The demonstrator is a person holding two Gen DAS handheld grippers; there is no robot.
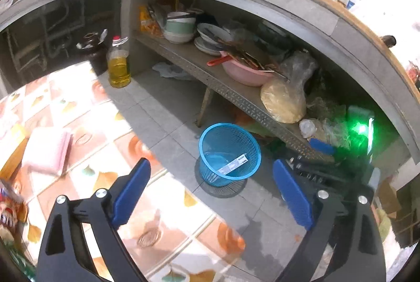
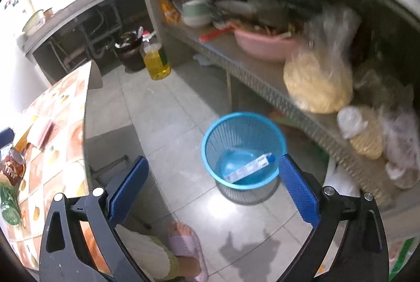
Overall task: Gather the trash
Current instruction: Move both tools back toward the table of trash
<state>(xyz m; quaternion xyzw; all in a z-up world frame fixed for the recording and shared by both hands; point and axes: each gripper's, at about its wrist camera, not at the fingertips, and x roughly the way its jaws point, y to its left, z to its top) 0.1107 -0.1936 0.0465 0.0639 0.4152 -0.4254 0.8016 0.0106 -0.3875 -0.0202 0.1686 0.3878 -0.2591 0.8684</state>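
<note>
A blue mesh trash basket [image 1: 229,153] [image 2: 243,149] stands on the grey tiled floor beside a low shelf. Inside it lies a flat white tube-like wrapper [image 1: 233,165] [image 2: 249,167] with a blue cap. My left gripper [image 1: 211,171] hangs above the floor and the table edge, jaws wide open, nothing between its blue pads. My right gripper [image 2: 213,170] is also high over the floor, open and empty, with the basket just beyond its right fingertip. In the left wrist view the right gripper [image 1: 328,171] shows at the lower right.
A patterned table [image 1: 86,150] [image 2: 57,129] at the left carries a pink cloth [image 1: 47,150], a can [image 2: 11,163] and a green bag. An oil bottle [image 1: 118,64] [image 2: 155,58] and a dark jar stand on the floor. The shelf [image 1: 236,87] holds bowls and bags. A slippered foot [image 2: 187,247] is below.
</note>
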